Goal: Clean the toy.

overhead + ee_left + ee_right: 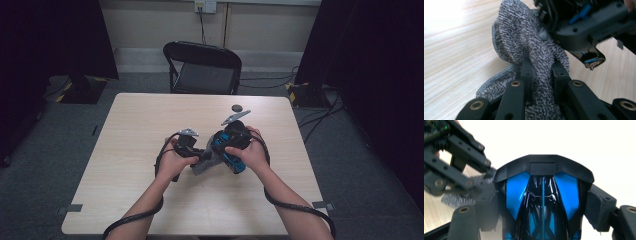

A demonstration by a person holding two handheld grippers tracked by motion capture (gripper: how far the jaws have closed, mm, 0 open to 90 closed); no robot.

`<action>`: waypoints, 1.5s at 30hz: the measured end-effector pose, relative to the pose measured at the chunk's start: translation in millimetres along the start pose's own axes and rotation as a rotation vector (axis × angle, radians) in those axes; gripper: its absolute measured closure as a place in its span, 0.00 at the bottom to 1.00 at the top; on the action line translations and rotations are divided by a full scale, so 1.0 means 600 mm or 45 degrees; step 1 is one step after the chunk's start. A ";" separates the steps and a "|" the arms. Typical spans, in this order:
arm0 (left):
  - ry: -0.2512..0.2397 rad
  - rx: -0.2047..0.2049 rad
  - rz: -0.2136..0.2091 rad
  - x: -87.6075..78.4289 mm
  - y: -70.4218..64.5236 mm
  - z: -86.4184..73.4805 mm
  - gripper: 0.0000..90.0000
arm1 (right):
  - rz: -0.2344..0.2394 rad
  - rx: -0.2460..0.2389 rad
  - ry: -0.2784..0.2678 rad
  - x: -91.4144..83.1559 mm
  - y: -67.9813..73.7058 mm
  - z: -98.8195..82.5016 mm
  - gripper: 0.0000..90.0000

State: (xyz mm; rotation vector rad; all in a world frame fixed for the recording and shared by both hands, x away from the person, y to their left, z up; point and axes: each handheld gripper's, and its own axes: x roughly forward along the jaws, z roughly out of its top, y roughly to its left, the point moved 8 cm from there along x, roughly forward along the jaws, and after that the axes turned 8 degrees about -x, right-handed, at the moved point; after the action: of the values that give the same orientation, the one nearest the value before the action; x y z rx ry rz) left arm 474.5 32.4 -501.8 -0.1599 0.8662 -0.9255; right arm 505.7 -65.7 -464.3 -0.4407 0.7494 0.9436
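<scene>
So here the left tongs (541, 75) are clamping tight on a bunched-up fold of the grey woven terry cloth (524, 42), and the right tongs (544, 205) are standing wide with both pads pressing on the sides of the glossy blue-and-black toy car (543, 195). In the high view the toy car (231, 150) is hanging just above the middle of the pale wooden table (140, 125), tilted, with the cloth (202, 165) sitting right under and beside it, part of it trailing onto the wood.

Stuff I'm worrying about from here:

- The car shell is looking slick and curved, and the pads are only catching its flanks. If the cloth is dragging hard across it, I'm guessing the car is twisting or popping out of the grip.
- The cloth is held by one pinch of fabric. The loose rest is flopping around, so it could be snagging on the car's underside bits or on the right tongs' linkage, which is sitting very close in the left gripper view.
- The two tongs are crowding each other, so a careless wipe is probably knocking one into the other.

The small dark round disc (237, 107) farther back seems safely apart from all this.
</scene>
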 end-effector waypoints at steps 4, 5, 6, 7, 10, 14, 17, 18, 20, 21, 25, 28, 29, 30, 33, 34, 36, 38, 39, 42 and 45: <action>0.020 0.031 0.007 0.009 -0.011 -0.005 0.84 | -0.010 0.013 0.002 0.001 -0.003 0.007 0.28; 0.025 0.035 0.010 0.011 -0.013 -0.006 0.84 | -0.009 0.022 -0.002 0.002 -0.004 0.009 0.28; 0.036 0.047 0.007 0.015 -0.017 -0.008 0.84 | -0.011 0.025 -0.002 0.002 -0.005 0.011 0.28; 0.044 0.055 0.007 0.017 -0.019 -0.009 0.84 | -0.013 0.030 -0.002 0.003 -0.006 0.014 0.28; 0.053 0.074 0.007 0.024 -0.024 -0.012 0.84 | -0.011 0.040 -0.005 0.005 -0.007 0.022 0.28; 0.066 0.096 0.007 0.029 -0.028 -0.014 0.84 | -0.017 0.039 -0.001 0.006 -0.008 0.030 0.28; 0.082 0.126 0.012 0.034 -0.034 -0.016 0.84 | -0.014 0.052 0.001 0.008 -0.009 0.038 0.28; 0.089 0.140 0.013 0.036 -0.036 -0.016 0.84 | -0.020 0.052 0.001 0.009 -0.012 0.042 0.28; 0.097 0.153 0.014 0.038 -0.039 -0.018 0.84 | -0.024 0.058 0.005 0.009 -0.014 0.044 0.28; 0.097 0.153 0.014 0.038 -0.039 -0.018 0.84 | -0.024 0.058 0.005 0.009 -0.014 0.044 0.28; 0.115 0.181 0.013 0.043 -0.045 -0.023 0.84 | -0.032 0.074 0.004 0.007 -0.019 0.049 0.28; 0.135 0.200 -0.007 0.050 -0.053 -0.027 0.84 | -0.041 0.084 -0.009 0.004 -0.023 0.054 0.28; 0.135 0.200 -0.007 0.050 -0.053 -0.027 0.84 | -0.041 0.084 -0.009 0.004 -0.023 0.054 0.28; 0.137 0.200 -0.019 0.053 -0.056 -0.028 0.84 | -0.047 0.086 -0.007 0.003 -0.025 0.055 0.28; 0.148 0.210 -0.035 0.058 -0.062 -0.032 0.84 | -0.057 0.102 -0.018 -0.002 -0.030 0.059 0.28; 0.157 0.214 -0.049 0.059 -0.065 -0.033 0.84 | -0.057 0.111 -0.025 -0.004 -0.032 0.061 0.28; 0.158 0.219 -0.050 0.057 -0.065 -0.034 0.84 | -0.064 0.118 -0.028 -0.006 -0.034 0.062 0.28; 0.152 0.216 -0.043 0.052 -0.061 -0.033 0.84 | -0.064 0.118 -0.035 -0.010 -0.037 0.063 0.28; 0.144 0.208 -0.032 0.048 -0.056 -0.031 0.84 | -0.065 0.118 -0.041 -0.012 -0.039 0.063 0.28; 0.105 0.163 0.029 0.023 -0.026 -0.018 0.84 | -0.059 0.109 -0.037 -0.019 -0.040 0.057 0.28; 0.075 0.138 0.066 0.007 -0.008 -0.008 0.84 | -0.056 0.108 -0.039 -0.022 -0.039 0.052 0.28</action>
State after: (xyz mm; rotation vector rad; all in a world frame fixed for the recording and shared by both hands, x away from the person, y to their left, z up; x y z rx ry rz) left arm 469.2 27.6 -505.1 -0.0165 0.8685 -0.9305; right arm 532.7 -65.6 -433.2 -0.3662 0.7465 0.8726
